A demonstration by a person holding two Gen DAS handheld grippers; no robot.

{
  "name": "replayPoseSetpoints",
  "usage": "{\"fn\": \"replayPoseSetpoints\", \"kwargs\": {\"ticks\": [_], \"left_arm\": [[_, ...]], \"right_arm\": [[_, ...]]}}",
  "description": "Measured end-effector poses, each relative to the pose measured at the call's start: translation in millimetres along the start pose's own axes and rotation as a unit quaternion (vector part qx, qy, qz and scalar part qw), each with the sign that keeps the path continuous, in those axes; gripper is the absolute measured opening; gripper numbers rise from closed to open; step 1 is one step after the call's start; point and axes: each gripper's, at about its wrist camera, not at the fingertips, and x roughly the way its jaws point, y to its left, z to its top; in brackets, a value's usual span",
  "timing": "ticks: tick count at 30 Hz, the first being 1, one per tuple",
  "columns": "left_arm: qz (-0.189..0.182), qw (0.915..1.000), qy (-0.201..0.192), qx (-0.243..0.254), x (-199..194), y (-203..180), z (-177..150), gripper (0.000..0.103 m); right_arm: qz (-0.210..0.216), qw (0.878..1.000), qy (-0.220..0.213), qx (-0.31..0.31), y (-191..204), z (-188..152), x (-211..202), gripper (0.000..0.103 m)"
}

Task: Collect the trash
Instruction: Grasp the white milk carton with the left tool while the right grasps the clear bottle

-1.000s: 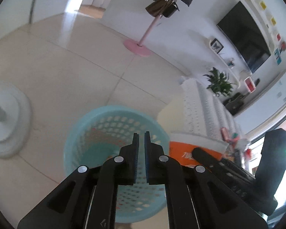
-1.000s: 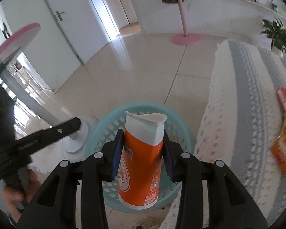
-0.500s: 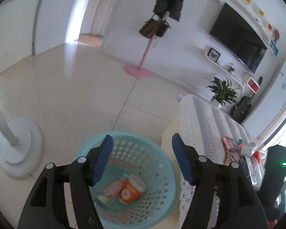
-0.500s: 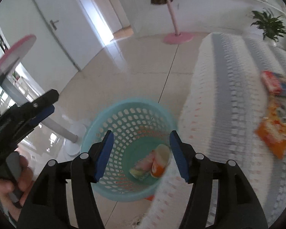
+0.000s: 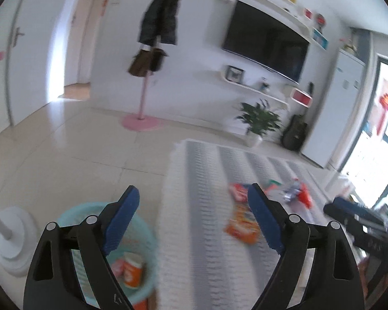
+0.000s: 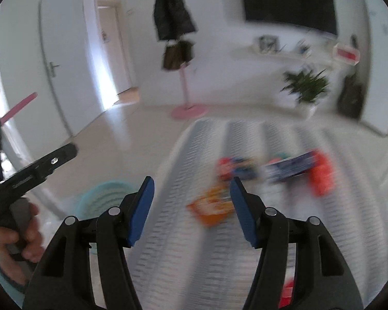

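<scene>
A teal basket (image 5: pixel 72 213) stands on the floor left of a table with a grey striped cloth (image 5: pixel 199 232). In it lies an orange cup (image 5: pixel 132 268) beside a pink wrapper. My left gripper (image 5: pixel 192 208) is open and empty above the table's left edge. On the cloth lie an orange snack bag (image 5: pixel 241 228), a red packet (image 5: pixel 236 190) and more wrappers (image 5: pixel 296 191). My right gripper (image 6: pixel 191 196) is open and empty over the cloth; the orange bag (image 6: pixel 212 206) lies just ahead of it, with red and blue wrappers (image 6: pixel 292 168) beyond. The basket (image 6: pixel 103 193) shows at its left.
A white fan base (image 5: pixel 11 237) stands left of the basket. A pink coat stand (image 5: pixel 142 121) with dark clothes is across the tiled floor. A potted plant (image 5: pixel 258 121) and a wall TV (image 5: pixel 266 41) are at the back. The left tool (image 6: pixel 31 175) shows in the right view.
The right gripper opened and dropped the orange cup into the basket. The left gripper opened too. Both have swung up and right from the basket toward the wrappers on the cloth.
</scene>
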Motion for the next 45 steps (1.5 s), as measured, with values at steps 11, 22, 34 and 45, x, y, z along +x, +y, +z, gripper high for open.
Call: {"fn": "replayPoseSetpoints", "kwargs": {"ticks": [11, 22, 34, 45], "left_arm": [[-0.068, 0.9909, 0.105, 0.049, 90, -148, -72, 0.086], [-0.058, 0.9634, 0.228, 0.130, 193, -213, -129, 0.086], [-0.081, 0.9531, 0.277, 0.090, 207, -173, -134, 0.060], [-0.071, 0.9462, 0.306, 0.077, 255, -185, -98, 0.070]], "right_arm": [[-0.111, 0.992, 0.029, 0.043, -153, -17, 14, 0.057], [-0.059, 0.983, 0.141, 0.105, -192, -37, 117, 0.057], [-0.056, 0.971, 0.198, 0.118, -195, -54, 147, 0.045], [-0.050, 0.971, 0.207, 0.110, -203, -52, 146, 0.045]]}}
